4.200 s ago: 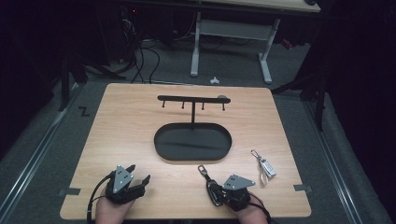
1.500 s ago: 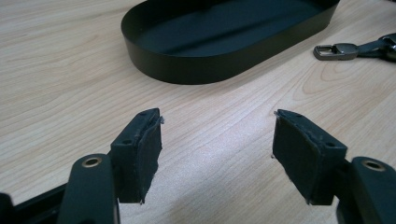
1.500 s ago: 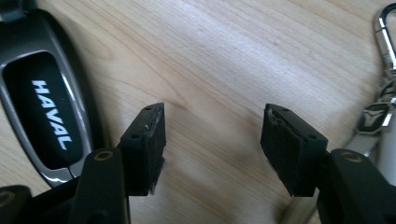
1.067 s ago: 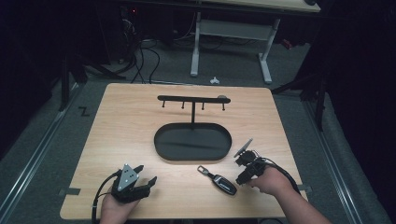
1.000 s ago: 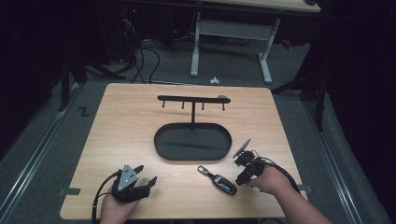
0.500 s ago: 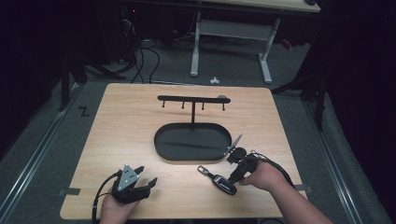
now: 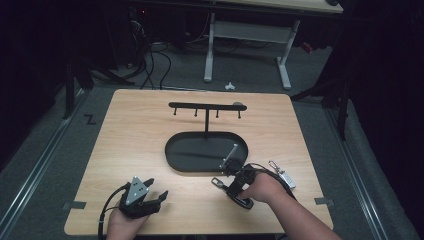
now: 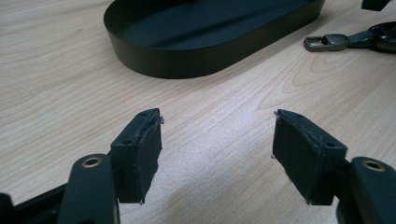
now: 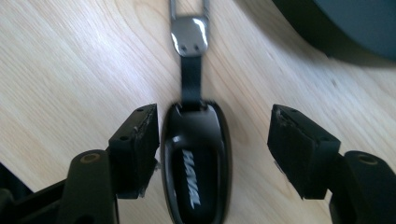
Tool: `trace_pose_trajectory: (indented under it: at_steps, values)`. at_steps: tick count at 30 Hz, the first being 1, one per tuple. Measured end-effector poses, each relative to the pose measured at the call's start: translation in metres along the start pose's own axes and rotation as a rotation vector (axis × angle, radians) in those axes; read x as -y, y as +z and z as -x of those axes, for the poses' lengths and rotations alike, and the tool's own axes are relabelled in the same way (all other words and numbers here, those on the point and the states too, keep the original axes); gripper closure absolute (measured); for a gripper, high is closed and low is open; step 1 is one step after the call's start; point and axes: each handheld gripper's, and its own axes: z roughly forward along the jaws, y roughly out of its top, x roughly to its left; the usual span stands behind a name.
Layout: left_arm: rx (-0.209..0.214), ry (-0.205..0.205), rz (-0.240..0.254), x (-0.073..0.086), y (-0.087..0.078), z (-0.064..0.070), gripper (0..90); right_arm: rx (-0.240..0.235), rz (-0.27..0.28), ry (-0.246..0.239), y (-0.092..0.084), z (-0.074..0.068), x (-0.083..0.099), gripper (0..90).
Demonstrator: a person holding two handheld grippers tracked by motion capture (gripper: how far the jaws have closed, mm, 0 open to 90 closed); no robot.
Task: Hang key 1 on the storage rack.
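Observation:
A black car key fob (image 9: 196,163) with a strap and a metal clasp (image 9: 188,35) lies flat on the wooden table (image 7: 140,135). My right gripper (image 9: 215,114) points down over it, open, with the fob between its jaws. The left pad sits right at the fob's side and the right pad stands well apart. Those jaws have just been closing a little. From above, the right gripper (image 7: 234,186) is over the fob (image 7: 245,201) near the table's front. My left gripper (image 7: 150,196) rests at the front left, open (image 8: 218,116) with nothing in it.
A black oval tray (image 7: 175,155) sits mid-table with a hook rack (image 7: 205,106) rising from it. A second, silver key (image 7: 284,176) lies right of my right hand. In the left gripper view, the tray wall (image 8: 205,60) and the fob's clasp (image 8: 327,42) lie ahead.
My right gripper has moved left, from beside the silver key to over the black fob. The left gripper has stayed still.

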Motion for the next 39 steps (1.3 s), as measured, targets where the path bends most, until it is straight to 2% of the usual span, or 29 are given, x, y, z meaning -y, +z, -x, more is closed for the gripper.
trace_pose_trajectory:
  at_steps: [3,10,18,23,29,31,39]
  values:
    - [0.002,0.006,-0.006,0.000,0.000,0.000,33.3,0.008,-0.003,-0.032,0.004,-0.004,-0.008,34.9]
    - [0.000,0.004,-0.004,0.000,0.000,-0.001,33.2,0.015,-0.029,-0.030,0.012,-0.007,-0.020,36.9]
    - [-0.005,0.000,-0.002,0.001,0.000,-0.001,33.2,0.013,-0.048,-0.053,0.020,-0.009,-0.028,51.9]
    - [0.000,0.003,-0.008,0.001,0.000,0.000,33.2,0.029,-0.062,-0.106,0.019,-0.012,-0.027,57.9]
    - [0.003,0.005,-0.010,0.001,0.000,0.000,33.3,0.026,-0.066,-0.105,0.019,-0.013,-0.029,67.1]
    - [0.001,0.006,-0.009,0.001,0.000,0.000,33.3,0.027,-0.065,-0.090,0.019,-0.013,-0.029,72.1]
    - [0.011,-0.006,-0.002,0.000,0.000,-0.001,33.3,0.020,-0.078,-0.071,0.018,-0.014,-0.030,79.3]
